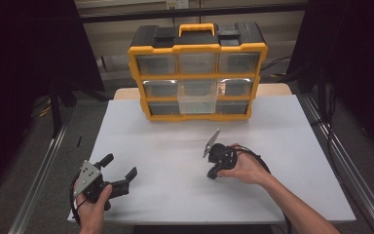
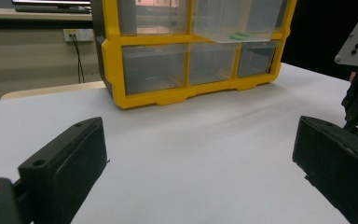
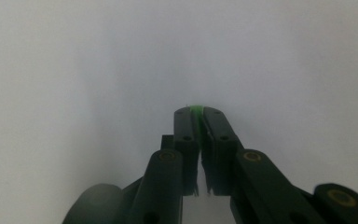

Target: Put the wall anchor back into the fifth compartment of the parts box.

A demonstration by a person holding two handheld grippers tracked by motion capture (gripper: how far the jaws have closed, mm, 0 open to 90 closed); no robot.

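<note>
A yellow and black drawer organizer [image 1: 197, 73] stands at the far side of the white table [image 1: 175, 146]; its middle clear drawer [image 1: 197, 101] is pulled out, and a small green piece [image 2: 239, 35] lies in it. My right gripper [image 1: 212, 174] points down at the table in front of the organizer. In the right gripper view its jaws are shut on a thin green piece [image 3: 196, 111] just over the white surface. My left gripper [image 1: 121, 176] rests at the table's near left corner, open, with nothing between its fingers [image 2: 70, 163].
Dark curtains flank the table on both sides. Metal rails [image 1: 44, 165] run along the left and right of the table. A cable [image 1: 253, 156] loops from the right gripper. White surface lies between the grippers and the organizer.
</note>
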